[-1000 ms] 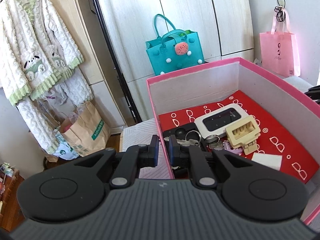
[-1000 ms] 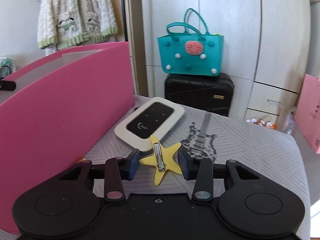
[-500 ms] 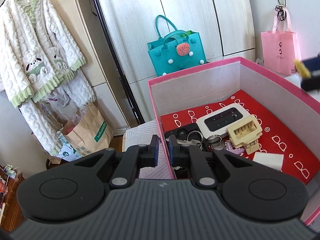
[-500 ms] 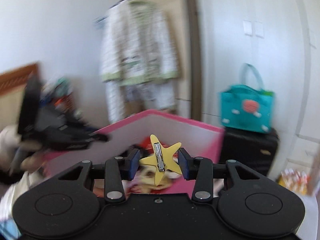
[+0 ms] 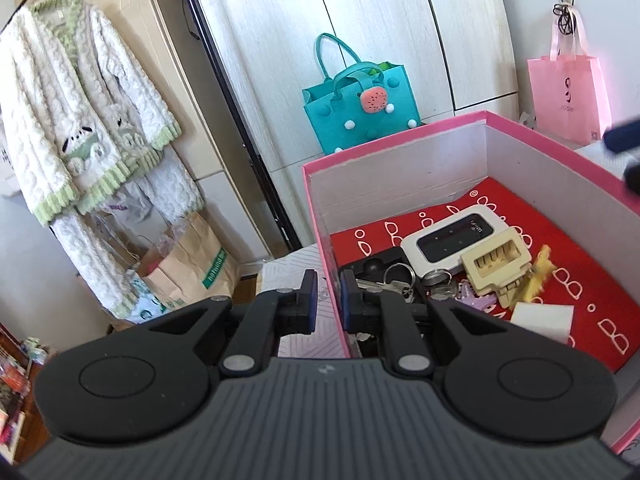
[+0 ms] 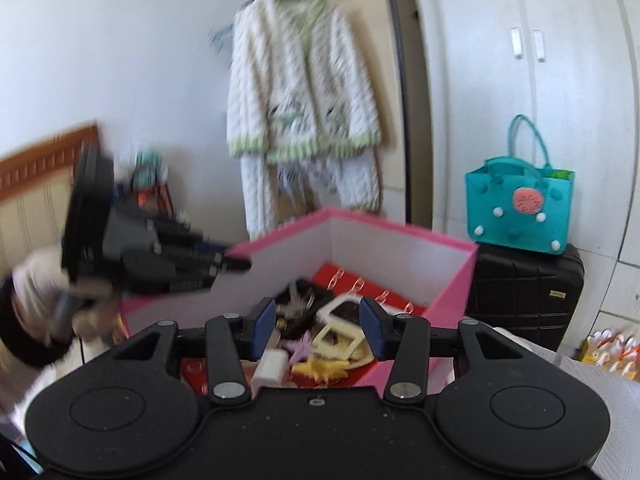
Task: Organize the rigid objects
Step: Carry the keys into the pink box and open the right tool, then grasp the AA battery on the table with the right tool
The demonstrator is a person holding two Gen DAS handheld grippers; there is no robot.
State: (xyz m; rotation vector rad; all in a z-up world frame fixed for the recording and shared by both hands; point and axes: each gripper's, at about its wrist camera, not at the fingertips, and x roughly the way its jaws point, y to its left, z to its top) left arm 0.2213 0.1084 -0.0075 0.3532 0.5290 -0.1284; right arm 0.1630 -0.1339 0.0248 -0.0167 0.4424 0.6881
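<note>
The pink box [image 5: 400, 168] sits open, its near-left wall clenched by the left gripper [image 5: 329, 300]. Over its right side the right gripper [image 6: 318, 326], jaws just opening, hangs released; the yellow star clip [image 5: 538, 276] lies inside beside the beige claw clip [image 5: 496, 264].

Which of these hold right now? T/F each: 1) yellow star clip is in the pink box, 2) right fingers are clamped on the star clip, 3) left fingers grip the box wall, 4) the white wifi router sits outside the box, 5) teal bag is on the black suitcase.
1) The yellow star clip lies in the pink box. True.
2) The right gripper is clamped on the star clip. False: its fingers have just been opening and nothing is between them.
3) The left gripper grips the box wall. True.
4) The white wifi router sits outside the box. False: it lies inside.
5) The teal bag is on the black suitcase. True.
</note>
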